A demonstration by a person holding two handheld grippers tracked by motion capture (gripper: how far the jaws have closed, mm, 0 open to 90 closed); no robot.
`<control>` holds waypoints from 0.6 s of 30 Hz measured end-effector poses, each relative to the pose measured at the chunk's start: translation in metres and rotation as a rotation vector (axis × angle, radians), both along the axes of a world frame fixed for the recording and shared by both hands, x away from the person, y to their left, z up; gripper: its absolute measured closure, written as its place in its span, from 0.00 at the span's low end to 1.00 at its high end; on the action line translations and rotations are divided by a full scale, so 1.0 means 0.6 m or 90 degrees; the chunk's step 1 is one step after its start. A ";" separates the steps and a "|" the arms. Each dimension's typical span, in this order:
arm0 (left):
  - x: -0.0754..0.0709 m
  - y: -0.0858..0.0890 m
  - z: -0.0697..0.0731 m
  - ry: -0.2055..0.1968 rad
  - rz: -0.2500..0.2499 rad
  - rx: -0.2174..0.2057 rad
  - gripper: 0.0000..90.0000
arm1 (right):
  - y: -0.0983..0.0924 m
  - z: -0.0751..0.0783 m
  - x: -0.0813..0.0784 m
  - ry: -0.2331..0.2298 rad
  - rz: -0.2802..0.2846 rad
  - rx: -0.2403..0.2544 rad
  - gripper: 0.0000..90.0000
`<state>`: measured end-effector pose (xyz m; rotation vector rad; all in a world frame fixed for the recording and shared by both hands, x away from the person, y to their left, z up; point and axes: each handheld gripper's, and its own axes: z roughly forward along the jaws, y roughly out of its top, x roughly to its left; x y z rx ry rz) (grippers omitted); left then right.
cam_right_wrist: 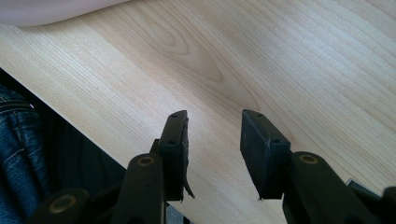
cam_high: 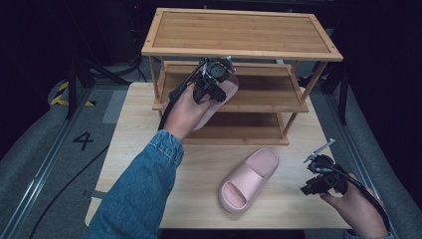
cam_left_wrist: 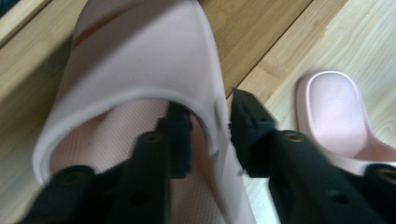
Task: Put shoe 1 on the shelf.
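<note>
A pink slipper [cam_high: 228, 92] [cam_left_wrist: 140, 56] lies on the middle shelf [cam_high: 268, 92] of a bamboo rack [cam_high: 239, 32]. My left gripper [cam_high: 209, 93] [cam_left_wrist: 210, 126] is over it, one jaw inside under the strap and one outside. Both pads stand slightly off the strap's side wall, so the gripper is open. The matching slipper [cam_high: 249, 180] [cam_left_wrist: 336, 112] lies on the table [cam_high: 199, 164] in front of the rack, toe towards me. Over the table's right front corner my right gripper [cam_high: 307, 188] [cam_right_wrist: 215, 140] is open with nothing between its jaws.
The rack has three shelves, and its top and bottom shelves are bare. The table's near edge [cam_right_wrist: 93, 140] runs just under the right gripper, with a denim-clad leg [cam_right_wrist: 18, 140] below it. A denim sleeve [cam_high: 139, 189] crosses the table's left half.
</note>
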<state>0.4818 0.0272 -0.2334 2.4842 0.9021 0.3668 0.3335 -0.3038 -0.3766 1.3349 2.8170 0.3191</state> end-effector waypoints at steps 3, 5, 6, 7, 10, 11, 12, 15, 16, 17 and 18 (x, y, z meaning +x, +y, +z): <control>-0.015 0.007 0.009 -0.001 0.002 -0.003 0.72 | 0.000 -0.001 0.000 -0.001 0.002 -0.001 0.68; -0.028 0.019 0.018 0.005 0.001 -0.007 0.70 | 0.004 -0.003 0.001 0.003 0.004 -0.001 0.68; -0.032 0.025 0.021 0.007 -0.001 -0.011 0.69 | 0.005 -0.003 0.002 0.002 0.008 -0.002 0.68; -0.034 0.033 0.028 0.005 -0.015 0.002 0.70 | 0.005 -0.003 0.002 0.001 0.008 -0.003 0.68; -0.046 0.055 0.039 0.038 -0.010 -0.006 0.73 | 0.006 -0.003 0.003 0.003 0.008 -0.001 0.68; -0.049 0.062 0.043 0.045 -0.009 -0.006 0.74 | 0.007 -0.003 0.004 0.003 0.009 -0.001 0.68; -0.053 0.070 0.046 0.049 -0.009 -0.003 0.76 | 0.008 -0.004 0.004 0.003 0.007 -0.001 0.68; -0.061 0.096 0.052 0.064 -0.005 0.001 0.78 | 0.009 -0.004 0.005 0.004 0.009 -0.003 0.68; -0.063 0.104 0.053 0.071 -0.004 0.003 0.78 | 0.009 -0.004 0.005 0.003 0.010 -0.003 0.68; -0.065 0.113 0.053 0.077 -0.003 0.006 0.79 | 0.010 -0.005 0.006 0.004 0.011 -0.002 0.68; -0.065 0.113 0.053 0.077 -0.003 0.006 0.80 | 0.011 -0.005 0.005 0.004 0.010 -0.001 0.68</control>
